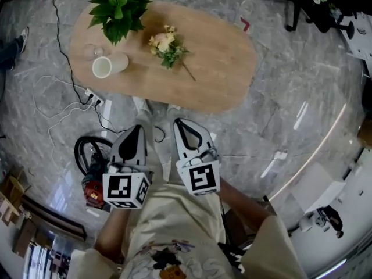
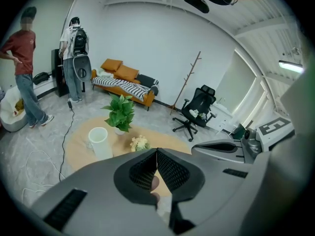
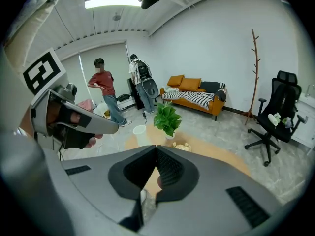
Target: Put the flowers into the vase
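Approach step; nothing picked up yet. Left gripper (image 1: 139,128) & right gripper (image 1: 178,121) are clenched, empty, well short of the oval wooden table (image 1: 224,60). Cream-and-green flower bunch (image 1: 166,45) is laid there near the white cylindrical vase (image 1: 109,66). Next: jaws to be opened, stem grasped.

A leafy potted plant (image 1: 119,11) stands at the far left end of the oval wooden table (image 1: 224,57). A power strip (image 1: 92,99) lies on the marble floor (image 1: 290,86) near the table's left side. An orange sofa (image 2: 129,85) and a black office chair (image 2: 199,107) stand beyond.
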A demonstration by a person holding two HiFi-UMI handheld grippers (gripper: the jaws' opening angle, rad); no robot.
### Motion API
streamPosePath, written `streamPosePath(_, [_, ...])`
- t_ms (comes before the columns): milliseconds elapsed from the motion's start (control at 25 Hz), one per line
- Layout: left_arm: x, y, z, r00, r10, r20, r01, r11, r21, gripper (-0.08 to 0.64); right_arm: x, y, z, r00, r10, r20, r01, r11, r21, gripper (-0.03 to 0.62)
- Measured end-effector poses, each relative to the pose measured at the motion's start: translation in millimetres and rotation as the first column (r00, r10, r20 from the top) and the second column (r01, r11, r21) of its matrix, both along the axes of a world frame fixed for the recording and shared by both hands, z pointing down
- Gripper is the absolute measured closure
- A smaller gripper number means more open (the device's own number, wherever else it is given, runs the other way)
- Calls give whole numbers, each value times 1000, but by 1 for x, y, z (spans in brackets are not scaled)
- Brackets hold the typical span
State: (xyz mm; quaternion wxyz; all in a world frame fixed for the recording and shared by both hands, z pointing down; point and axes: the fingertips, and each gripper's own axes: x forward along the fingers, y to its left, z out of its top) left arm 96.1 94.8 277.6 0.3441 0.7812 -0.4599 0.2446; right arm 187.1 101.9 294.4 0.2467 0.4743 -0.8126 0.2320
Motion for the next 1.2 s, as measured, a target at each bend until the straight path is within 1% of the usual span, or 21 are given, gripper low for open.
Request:
streamPosePath(80, [-3,-7,16,1000,-7,8,7,1000,-5,552,3,-8,17,1000,20,-10,-20,1000,-2,586])
streamPosePath(200, [-7,-15,41,1000,-5,23,6,1000,-24,552,8,-19,46,997,75,-16,-75,997,-32,586])
streamPosePath(280, [-8,-21,56,1000,-10,18,10,999,-35,552,13,-28,61,995,94,-27,-94,995,-33,586])
streamPosePath(400, [-10,-21,75,1000,2,15,-1,998,-57,552,18,-32,79,995,89,-53,-91,995,-30,588])
streamPosePath(520, [-15,-20,93,999,16,33,-13,997,-79,552,20,-32,96,993,103,-56,-106,993,-44,588])
streamPosePath(600, [-15,-22,103,999,21,28,-18,996,-88,552,23,-32,105,992,111,-60,-114,992,-51,587])
streamPosePath(720, [-13,-25,114,999,27,27,-25,996,-89,552,24,-32,120,991,116,-69,-120,991,-61,587])
streamPosePath(920, [-10,-29,135,1000,20,23,-17,996,-93,552,26,-40,140,988,131,-77,-135,990,-50,588])
streamPosePath(1040, [-7,-30,148,1000,15,18,-13,995,-101,552,27,-43,154,988,135,-79,-140,988,-64,588])
streamPosePath(1200, [-4,-32,165,1000,6,26,-3,996,-91,552,28,-47,172,987,146,-63,-151,985,-84,586])
